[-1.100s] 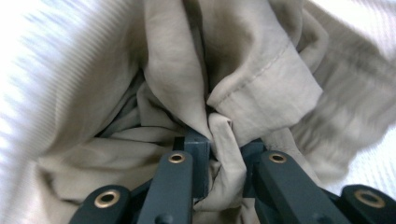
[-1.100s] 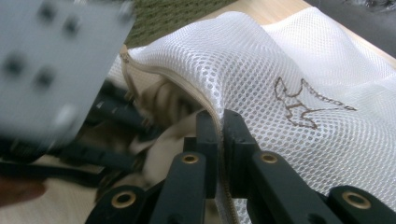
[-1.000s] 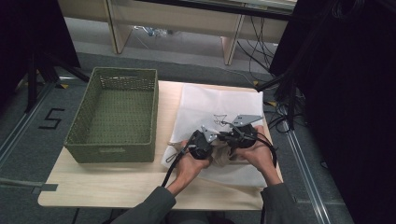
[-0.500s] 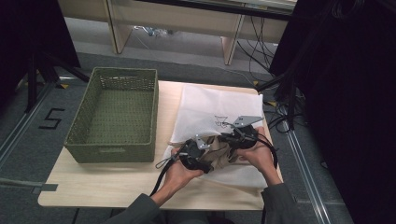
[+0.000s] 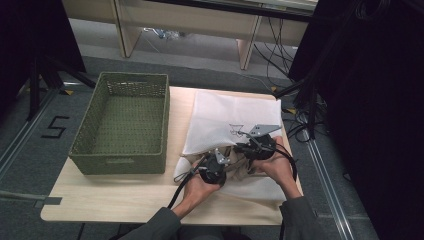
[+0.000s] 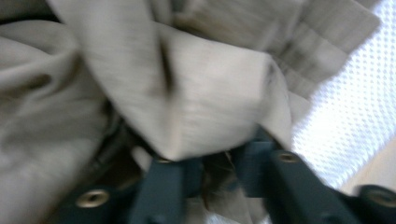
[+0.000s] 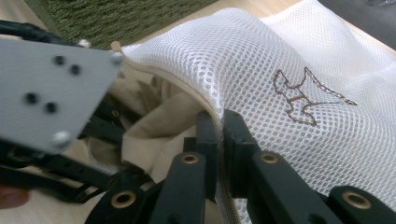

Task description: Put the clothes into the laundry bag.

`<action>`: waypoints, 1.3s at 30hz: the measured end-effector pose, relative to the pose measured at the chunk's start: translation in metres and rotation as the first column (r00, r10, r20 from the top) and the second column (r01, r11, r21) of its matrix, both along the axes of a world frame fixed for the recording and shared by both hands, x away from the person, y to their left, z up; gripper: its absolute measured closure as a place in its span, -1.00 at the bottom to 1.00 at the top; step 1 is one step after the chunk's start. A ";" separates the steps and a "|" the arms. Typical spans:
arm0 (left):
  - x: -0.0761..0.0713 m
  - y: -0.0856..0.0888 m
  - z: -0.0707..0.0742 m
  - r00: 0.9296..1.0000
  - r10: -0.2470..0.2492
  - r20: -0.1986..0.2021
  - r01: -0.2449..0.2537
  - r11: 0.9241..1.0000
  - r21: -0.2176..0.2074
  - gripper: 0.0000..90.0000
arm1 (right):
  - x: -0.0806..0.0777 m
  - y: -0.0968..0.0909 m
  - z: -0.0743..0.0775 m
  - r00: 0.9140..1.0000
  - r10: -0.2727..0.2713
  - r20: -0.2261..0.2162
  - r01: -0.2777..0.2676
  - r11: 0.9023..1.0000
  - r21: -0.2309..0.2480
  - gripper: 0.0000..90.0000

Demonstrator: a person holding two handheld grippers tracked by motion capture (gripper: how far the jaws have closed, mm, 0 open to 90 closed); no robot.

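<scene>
Right gripper view, mesh bag [image 7: 299,70] edge between fingers [image 7: 205,135]

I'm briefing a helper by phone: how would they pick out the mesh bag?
On the wooden table, right of the green basket, lies the white mesh bag. Unlike the beige cloth stuffed in its mouth, it is netted, with a small brown embroidered figure.
</scene>
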State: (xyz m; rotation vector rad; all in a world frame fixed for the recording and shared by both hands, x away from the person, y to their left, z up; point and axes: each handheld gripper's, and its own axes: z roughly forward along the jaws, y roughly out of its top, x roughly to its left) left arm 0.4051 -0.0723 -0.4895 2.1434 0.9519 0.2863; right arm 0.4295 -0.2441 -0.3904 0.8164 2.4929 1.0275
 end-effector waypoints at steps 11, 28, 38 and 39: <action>0.027 -0.003 0.021 0.994 0.095 0.062 -0.092 0.995 -0.047 0.83 | -0.001 -0.002 0.002 1.000 -0.006 -0.001 0.006 1.000 0.010 0.94; -0.013 0.059 0.029 0.998 0.064 0.004 -0.064 0.998 0.027 -0.34 | 0.000 -0.004 -0.001 1.000 -0.010 -0.013 0.010 1.000 0.011 0.93; -0.002 0.056 0.001 0.997 0.071 -0.020 -0.067 0.987 0.149 -0.06 | 0.000 -0.003 -0.001 1.000 -0.011 -0.021 0.011 1.000 0.011 0.93; 0.001 0.054 -0.002 0.998 0.058 -0.022 -0.055 0.989 0.140 0.09 | 0.000 -0.003 -0.001 1.000 -0.011 -0.021 0.012 1.000 0.012 0.93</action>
